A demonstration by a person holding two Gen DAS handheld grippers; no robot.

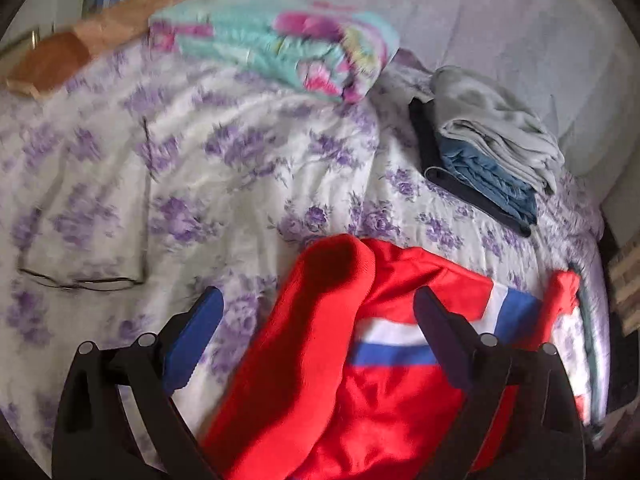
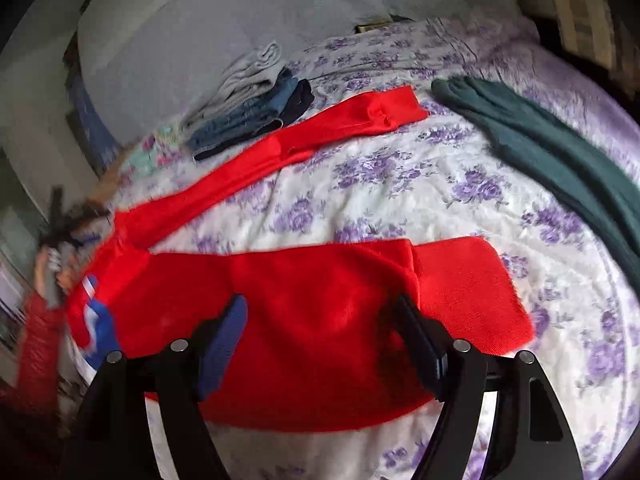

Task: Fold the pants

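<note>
Plenty of open bedspread [image 1: 192, 168] on the left side, the only things lying there are the glasses [image 1: 80, 280] near the front and a folded floral blanket [image 1: 280, 48] at the back. Right of that, the clothes stack [image 1: 488, 152] blocks the far edge. From the right wrist view there's a clear strip of bedspread [image 2: 392, 184] between the two red pant legs [image 2: 320, 320], and another gap between the pants and the green garment [image 2: 540, 148] off to the right.
</note>
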